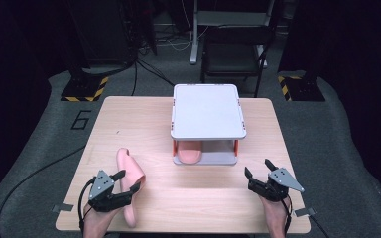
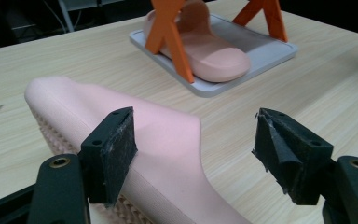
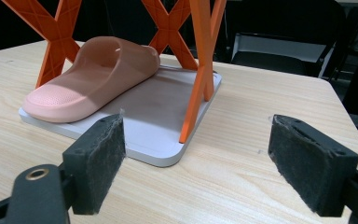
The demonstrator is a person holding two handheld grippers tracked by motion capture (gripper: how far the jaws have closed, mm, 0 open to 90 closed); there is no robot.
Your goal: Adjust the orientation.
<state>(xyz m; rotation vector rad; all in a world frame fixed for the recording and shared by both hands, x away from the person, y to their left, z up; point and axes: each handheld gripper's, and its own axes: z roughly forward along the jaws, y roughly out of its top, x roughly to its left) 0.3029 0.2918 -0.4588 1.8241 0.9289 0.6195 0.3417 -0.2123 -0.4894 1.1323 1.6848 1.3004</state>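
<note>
Pink slipper (image 1: 129, 186) lying on its side near the desk's (image 1: 188, 208) front left edge, left gripper (image 1: 124, 184) jaws spread astride it, one pad touching, right gripper (image 1: 258, 171) gaping empty near the front right corner, second slipper (image 1: 189, 151) on the rack's (image 1: 207, 111) lower shelf

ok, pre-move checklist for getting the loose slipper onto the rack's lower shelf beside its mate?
1. Loose slipper between the left gripper jaws: ok, one pad at its side, the far pad off it.
2. Grip closed on the slipper: not ok, jaws open.
3. Free spot on the lower shelf: ok, bare tray beside the shelved slipper.
4. Orange legs clear of the entry path: cannot tell.
5. Right gripper out of the way: ok, open, empty, right of the rack.
</note>
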